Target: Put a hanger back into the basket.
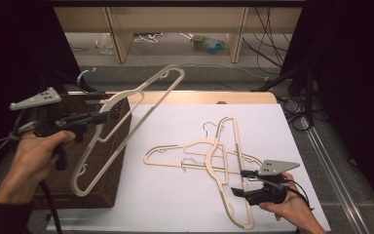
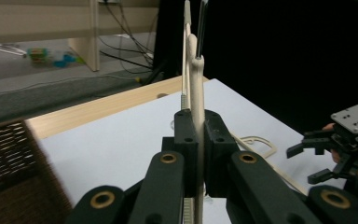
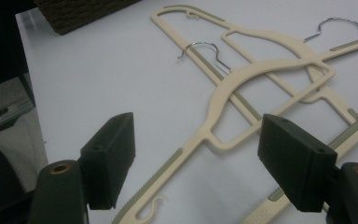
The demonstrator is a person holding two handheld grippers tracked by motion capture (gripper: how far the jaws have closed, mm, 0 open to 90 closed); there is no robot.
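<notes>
White sheeting is covering the surface (image 1: 175, 204), with a pale wooden strip running along its far edge and dark curtains standing to either side. At the left edge a brown woven basket (image 1: 108, 192) is sitting, and above it the left hand (image 1: 31, 161) is gripping the left tongs (image 1: 106, 117), which are clamped tight on a cream hanger (image 1: 126, 122). That lifted hanger is hanging in the air at a slant over the basket and the surface's left edge, one end pointing up toward the far edge and the other dipping toward the near left corner. In the left gripper view the hanger's thin edge is sitting squeezed between the two pads (image 2: 186, 140). Right of the middle, two more cream hangers (image 1: 209, 153) are lying crossed on the sheeting, touching each other. Near the near right corner the right hand (image 1: 292, 207) is holding the right tongs (image 1: 238, 183) with the jaws standing wide, empty, hovering just over the lower bar of one lying hanger
</notes>
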